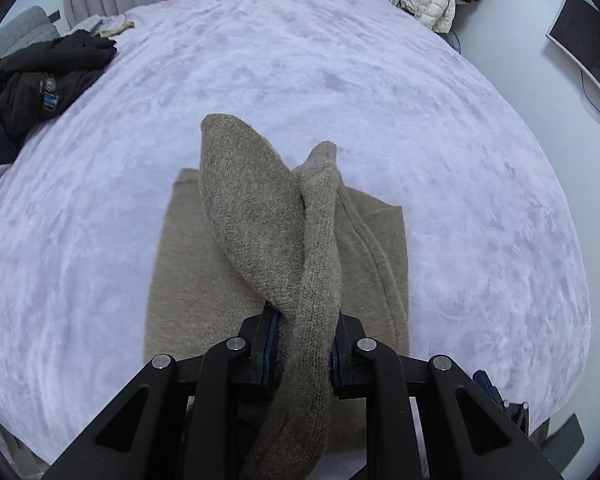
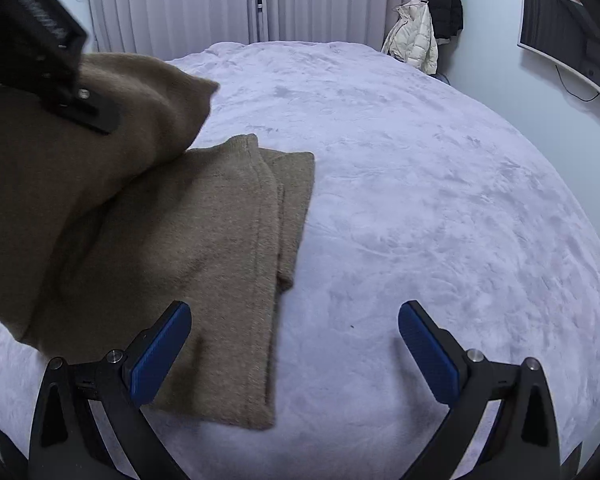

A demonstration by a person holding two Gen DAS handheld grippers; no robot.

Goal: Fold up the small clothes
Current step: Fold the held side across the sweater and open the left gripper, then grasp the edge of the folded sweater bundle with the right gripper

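The sweater (image 2: 204, 240) runs off the right-wrist view's left edge.

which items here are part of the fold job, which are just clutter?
In play:
- brown knit sweater, partly folded on the bed
- left gripper, shut on a lifted part of the sweater
- right gripper, open, holding nothing
- lavender bed cover as work surface

Lying about:
- black clothes pile
- white puffer jacket
- black jacket
- monitor

My sweater (image 1: 268, 216) is coarse, fuzzy tan knit. The blanket (image 1: 340, 80) looks plush and soft. My fingers (image 2: 160, 354) are matt black plastic with ribbed blue pads.
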